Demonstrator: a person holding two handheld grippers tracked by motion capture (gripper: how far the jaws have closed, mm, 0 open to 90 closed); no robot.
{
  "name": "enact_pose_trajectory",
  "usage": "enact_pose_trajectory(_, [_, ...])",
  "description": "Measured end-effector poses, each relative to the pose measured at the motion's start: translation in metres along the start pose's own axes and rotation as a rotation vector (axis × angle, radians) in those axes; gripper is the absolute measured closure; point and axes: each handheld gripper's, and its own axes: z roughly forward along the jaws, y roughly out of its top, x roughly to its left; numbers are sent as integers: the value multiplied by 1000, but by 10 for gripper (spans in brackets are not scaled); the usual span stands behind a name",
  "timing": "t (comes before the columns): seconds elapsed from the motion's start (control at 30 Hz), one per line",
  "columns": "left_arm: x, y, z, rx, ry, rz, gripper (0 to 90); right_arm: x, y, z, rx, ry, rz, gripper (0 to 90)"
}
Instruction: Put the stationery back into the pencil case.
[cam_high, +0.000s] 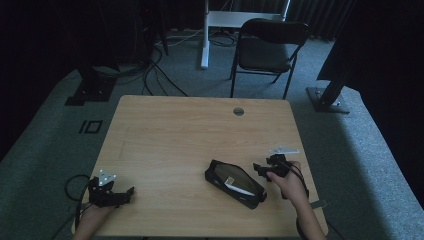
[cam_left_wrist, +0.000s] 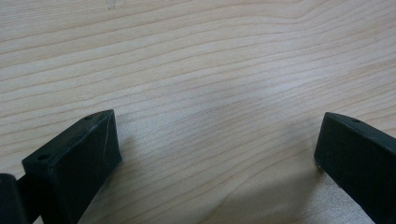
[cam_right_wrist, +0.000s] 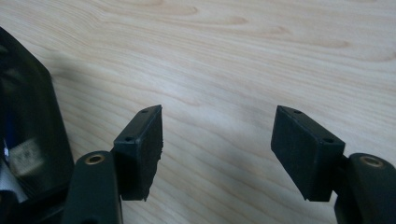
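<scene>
Surface: a pale wooden rectangular top (cam_high: 175, 145) is seen across the middle of the high view.
Pouch: a black, long zipped fabric pouch with a clear window (cam_high: 234, 183) is laid slantwise at lower centre-right, something white visible inside.
Right gripper (cam_high: 261, 168): placed just right of the pouch's upper end; its fingers (cam_right_wrist: 140, 144) are spread wide over bare wood.
Left gripper (cam_high: 127, 194): placed at lower left, well apart from the pouch; its fingers (cam_left_wrist: 74, 158) are spread wide, nothing between.

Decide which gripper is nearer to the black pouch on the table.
Right. The right gripper hovers just beside the black pouch, jaws open on nothing. The left gripper sits far off near the table's other front corner, also open.
</scene>
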Motion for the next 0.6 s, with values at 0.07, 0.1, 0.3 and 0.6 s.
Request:
enact_pose_trajectory(0.07, [0,0,0,0,0,0,2,-3,-3,0,-1,-8,7,334])
enact_pose_trajectory(0.1, [0,0,0,0,0,1,2,-4,-5,-1,-2,-12,13,333])
enact_pose_trajectory(0.3, [0,0,0,0,0,1,2,-11,-16,-4,-2,-34,37,324])
enact_pose_trajectory(0.6, [0,0,0,0,0,0,2,-17,-30,-9,-4,-83,65,318])
